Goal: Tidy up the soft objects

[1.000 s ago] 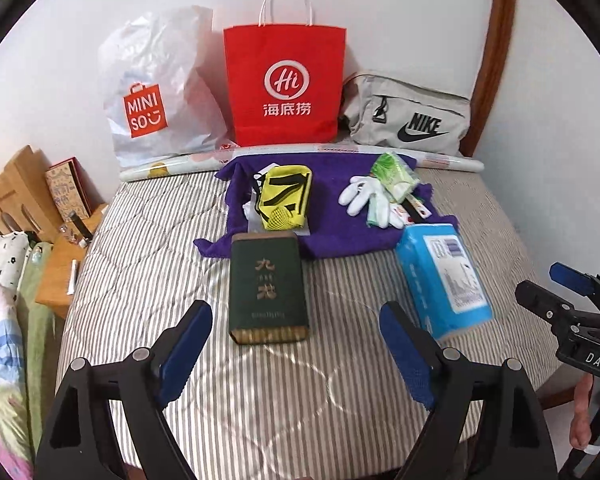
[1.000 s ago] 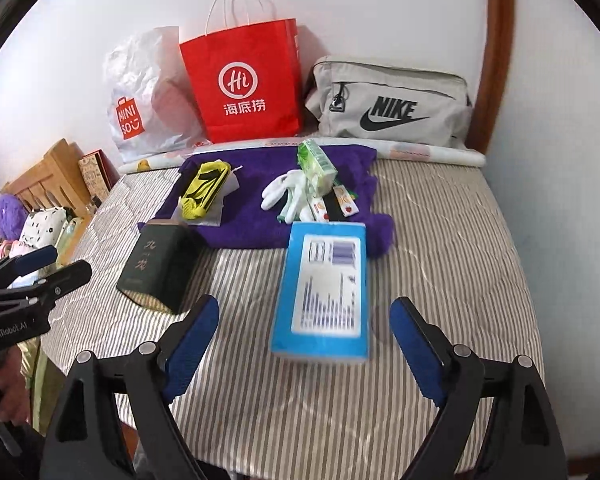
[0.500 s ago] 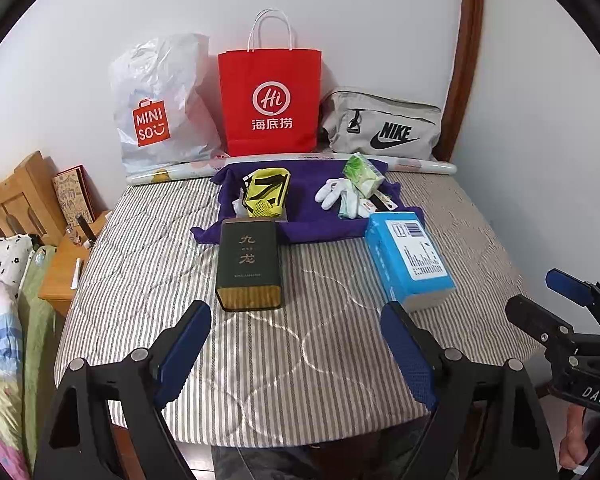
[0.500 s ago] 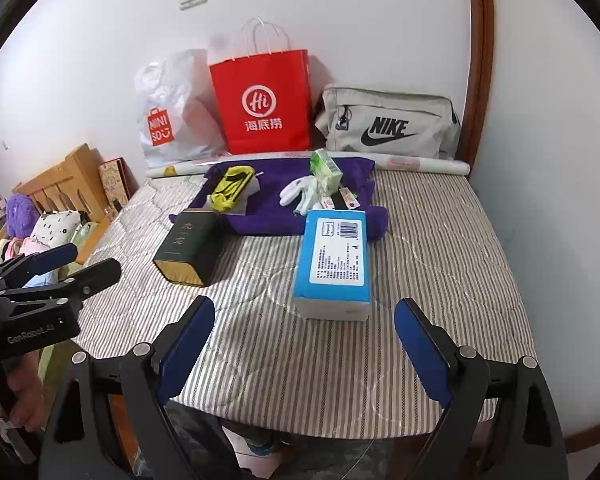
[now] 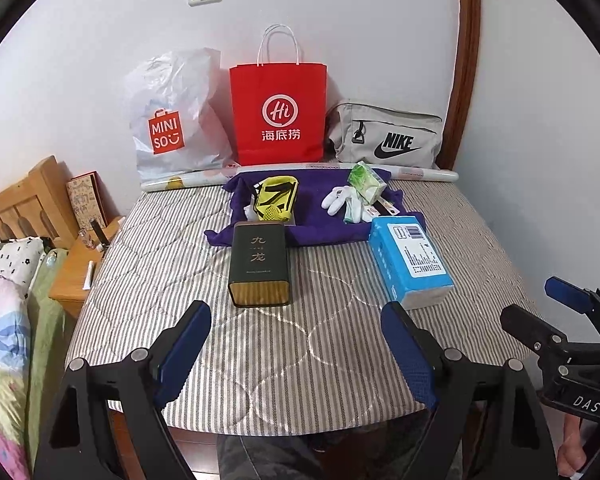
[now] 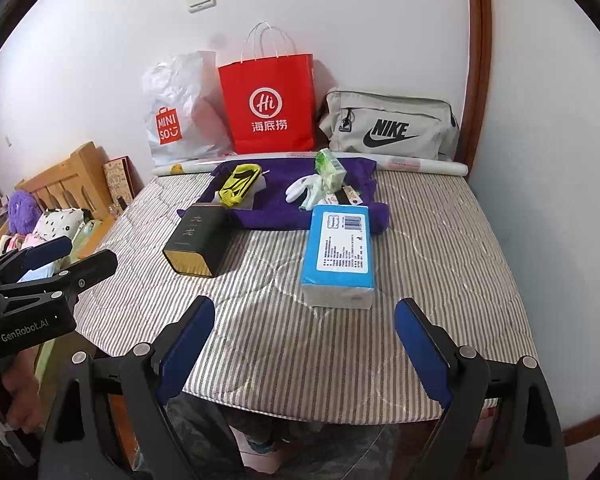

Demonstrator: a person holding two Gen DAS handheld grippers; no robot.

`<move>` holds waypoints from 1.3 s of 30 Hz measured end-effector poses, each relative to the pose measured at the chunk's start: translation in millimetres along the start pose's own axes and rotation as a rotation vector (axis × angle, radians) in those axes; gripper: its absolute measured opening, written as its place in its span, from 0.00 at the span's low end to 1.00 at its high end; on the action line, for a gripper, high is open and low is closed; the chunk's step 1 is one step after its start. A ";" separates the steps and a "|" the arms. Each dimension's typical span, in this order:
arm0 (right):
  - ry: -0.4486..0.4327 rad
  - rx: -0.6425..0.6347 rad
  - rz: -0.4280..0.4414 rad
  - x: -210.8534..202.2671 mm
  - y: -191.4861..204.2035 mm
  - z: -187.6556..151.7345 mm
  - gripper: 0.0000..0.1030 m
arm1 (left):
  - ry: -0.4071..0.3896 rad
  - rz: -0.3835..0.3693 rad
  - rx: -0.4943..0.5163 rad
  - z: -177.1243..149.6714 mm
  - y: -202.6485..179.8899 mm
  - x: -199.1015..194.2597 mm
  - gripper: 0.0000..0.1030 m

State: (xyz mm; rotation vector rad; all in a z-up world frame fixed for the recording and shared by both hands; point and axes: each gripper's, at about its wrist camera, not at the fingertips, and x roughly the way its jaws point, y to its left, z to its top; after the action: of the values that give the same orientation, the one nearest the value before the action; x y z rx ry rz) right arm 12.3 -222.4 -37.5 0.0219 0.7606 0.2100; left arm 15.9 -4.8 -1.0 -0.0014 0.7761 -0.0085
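Left hand-held gripper (image 5: 296, 344): held level over the near edge of the striped bed (image 5: 260, 344), pointing toward the wall; jaws spread wide, released, gripping nothing and touching nothing. In the right wrist view it shows at the left edge, off the bed's near-left corner.
Right hand-held gripper (image 6: 304, 340): held level over the near edge, pointing toward the wall; jaws spread wide, released, nothing between them. In the left wrist view it shows at the right edge, off the bed's near-right side.
Left hand (image 6: 18, 396): partly seen low at the left in the right wrist view, wrapped on the gripper handle.
Purple cloth (image 5: 324, 216): spread flat near the far edge of the bed, in the middle.
Yellow pouch (image 5: 276, 200): lying on the left part of the cloth.
White gloves (image 5: 340, 200): on the right part of the cloth.
Green pack (image 5: 366, 180): just beside the gloves, toward the far edge.
Dark tin (image 5: 260, 264): lying on its side mid-bed, its far end touching the cloth's near edge.
Blue tissue pack (image 5: 410, 260): lying flat toward the right edge, its far end at the cloth.
Far edge: white bag (image 5: 172, 120), red bag (image 5: 278, 116) and grey bag (image 5: 384, 140) stand in a row against the wall behind a paper roll (image 5: 420, 172).
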 end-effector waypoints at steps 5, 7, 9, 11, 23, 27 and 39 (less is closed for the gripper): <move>0.002 0.006 0.001 -0.3 -0.4 -1.7 0.88 | -0.001 0.001 0.000 -1.3 0.4 -1.2 0.84; 0.001 0.005 0.000 -0.7 -0.5 -1.8 0.88 | -0.004 0.001 -0.003 -2.3 0.5 -2.9 0.84; -0.001 0.004 0.001 -1.4 -0.7 -2.5 0.88 | -0.006 0.000 -0.004 -3.1 0.5 -4.0 0.84; -0.001 0.007 -0.001 -1.8 -0.8 -3.0 0.88 | -0.009 0.014 -0.001 -3.3 0.2 -4.8 0.84; 0.003 0.020 -0.002 -2.3 -4.0 -4.8 0.88 | -0.008 0.008 0.003 -3.0 0.0 -5.9 0.84; 0.003 0.018 -0.002 -2.7 -3.0 -5.0 0.88 | -0.009 0.008 0.005 -3.0 0.2 -6.0 0.84; -0.002 0.015 0.001 -3.8 -2.5 -5.3 0.88 | -0.009 0.008 0.004 -3.0 0.9 -7.2 0.84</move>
State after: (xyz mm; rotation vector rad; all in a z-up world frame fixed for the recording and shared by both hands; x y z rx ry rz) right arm 6.5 -225.9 -39.0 0.0371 0.7597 0.2051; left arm 8.6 -3.8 1.8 0.0055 0.7670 -0.0029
